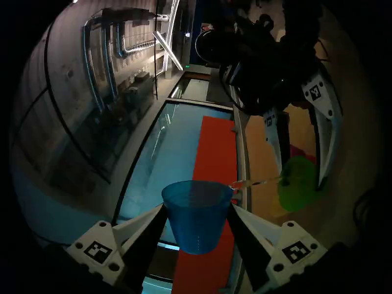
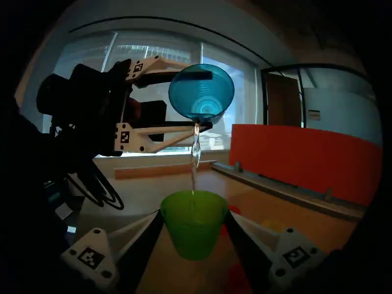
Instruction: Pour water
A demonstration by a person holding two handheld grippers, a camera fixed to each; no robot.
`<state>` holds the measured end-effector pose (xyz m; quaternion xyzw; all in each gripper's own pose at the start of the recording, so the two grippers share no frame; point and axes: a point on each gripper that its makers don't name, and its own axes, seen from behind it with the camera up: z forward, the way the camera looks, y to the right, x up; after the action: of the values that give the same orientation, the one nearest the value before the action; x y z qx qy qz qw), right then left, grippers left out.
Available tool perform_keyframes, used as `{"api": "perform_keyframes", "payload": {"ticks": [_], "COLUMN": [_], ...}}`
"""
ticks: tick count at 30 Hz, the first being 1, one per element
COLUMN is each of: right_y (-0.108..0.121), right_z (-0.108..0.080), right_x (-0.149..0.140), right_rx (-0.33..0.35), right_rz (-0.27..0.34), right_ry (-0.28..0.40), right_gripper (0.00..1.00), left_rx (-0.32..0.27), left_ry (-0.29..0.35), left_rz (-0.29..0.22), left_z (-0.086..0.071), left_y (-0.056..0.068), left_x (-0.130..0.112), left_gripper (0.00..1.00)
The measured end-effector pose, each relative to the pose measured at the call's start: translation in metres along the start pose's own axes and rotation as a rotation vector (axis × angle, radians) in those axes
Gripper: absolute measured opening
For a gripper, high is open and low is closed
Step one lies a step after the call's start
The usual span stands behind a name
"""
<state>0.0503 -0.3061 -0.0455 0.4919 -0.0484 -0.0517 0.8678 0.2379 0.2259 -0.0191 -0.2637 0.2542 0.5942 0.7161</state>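
Pour in progress: left gripper, jaws clamped on tilted blue cup, sends a thin water stream into green cup, held upright below in the jaws of right gripper; transfer judged incomplete, fill level unreadable

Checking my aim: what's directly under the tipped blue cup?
A thin water stream falls from the blue cup into the green cup below; its wall hides the water level.

An orange partition panel along the edge of a wooden table, large windows behind
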Motion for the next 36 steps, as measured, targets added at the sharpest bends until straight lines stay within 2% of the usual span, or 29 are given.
{"api": "perform_keyframes", "payload": {"ticks": [18, 36], "right_y": [0.001, 0.002], "right_z": [-0.001, -0.001], "right_x": [0.001, 0.001], "right_rx": [-0.003, -0.004], "right_rz": [-0.001, -0.005], "right_ry": [0.002, 0.007], "right_gripper": [0.90, 0.90], "left_rx": [0.012, 0.037], "left_ry": [-0.002, 0.007], "left_rz": [0.109, 0.236], "left_z": [0.003, -0.004], "left_y": [-0.003, -0.003], "left_x": [0.004, 0.015], "left_gripper": [0.83, 0.83]}}
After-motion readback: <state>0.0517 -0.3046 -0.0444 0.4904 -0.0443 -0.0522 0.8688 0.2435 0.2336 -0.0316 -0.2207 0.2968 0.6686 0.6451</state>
